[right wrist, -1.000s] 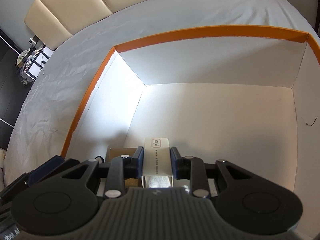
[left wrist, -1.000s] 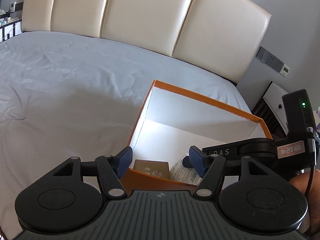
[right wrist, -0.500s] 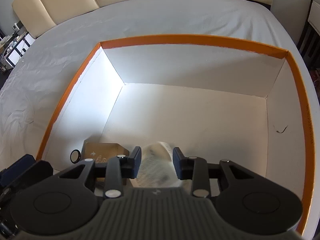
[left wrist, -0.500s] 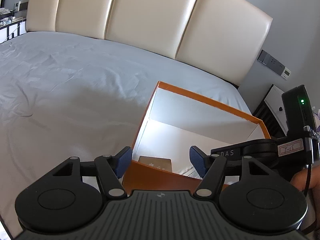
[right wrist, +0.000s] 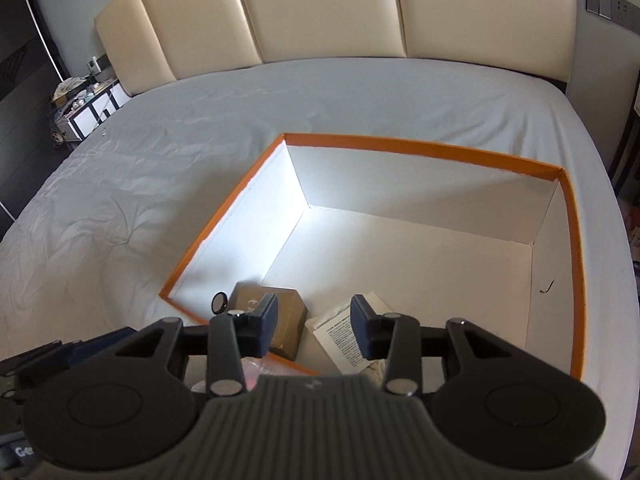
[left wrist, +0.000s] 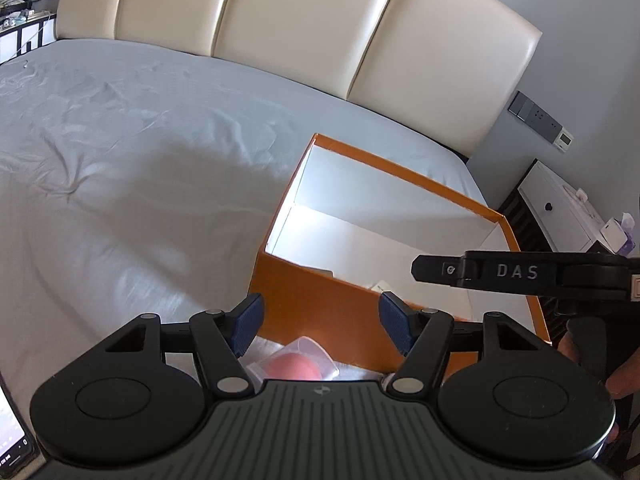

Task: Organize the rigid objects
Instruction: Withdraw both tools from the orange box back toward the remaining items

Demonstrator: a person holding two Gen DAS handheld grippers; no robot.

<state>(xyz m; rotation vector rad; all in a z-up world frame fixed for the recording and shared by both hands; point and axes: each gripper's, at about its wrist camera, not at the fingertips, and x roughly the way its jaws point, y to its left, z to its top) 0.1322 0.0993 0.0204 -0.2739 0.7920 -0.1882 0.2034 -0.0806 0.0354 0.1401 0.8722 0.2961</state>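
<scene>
While the right tongs, jaws just opened and empty, hang above the white packet lying in the orange box on the bed, and the left tongs gape wide and empty over the clear pink-filled container, a careless grab could crush it.

Bright daylight, sharp focus, fisheye-curved edges

A bed under a wrinkled grey sheet fills the view; a cream padded headboard stands behind it. A white nightstand sits beside the bed; grey wall switches are mounted above.
</scene>
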